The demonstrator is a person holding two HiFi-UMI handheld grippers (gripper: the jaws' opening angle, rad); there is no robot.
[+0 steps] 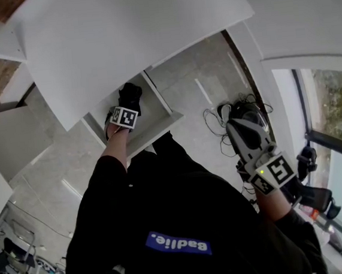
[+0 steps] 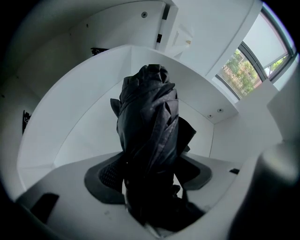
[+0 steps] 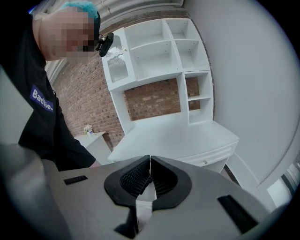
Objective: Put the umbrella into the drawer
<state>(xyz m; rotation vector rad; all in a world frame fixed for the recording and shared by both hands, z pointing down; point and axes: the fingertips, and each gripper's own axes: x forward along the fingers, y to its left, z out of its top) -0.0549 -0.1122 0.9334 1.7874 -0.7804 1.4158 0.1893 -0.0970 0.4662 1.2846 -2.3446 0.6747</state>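
Observation:
The black folded umbrella (image 1: 132, 95) hangs end-down inside the open white drawer (image 1: 165, 123) under the desk. My left gripper (image 1: 126, 107) points steeply down into the drawer. In the left gripper view the umbrella (image 2: 147, 122) fills the gap between the two widely spread pads (image 2: 104, 176), with its fabric against both, and the drawer's white walls (image 2: 89, 98) curve around it. My right gripper (image 1: 237, 126) is held out to the right over the floor, away from the drawer. Its jaws (image 3: 150, 165) are shut with nothing between them.
The white desk top (image 1: 131, 35) overhangs the drawer. A tangle of cables (image 1: 220, 118) lies on the floor beside my right gripper. A window (image 1: 332, 124) is at the right. White shelving (image 3: 159, 51) stands against a brick wall in the right gripper view.

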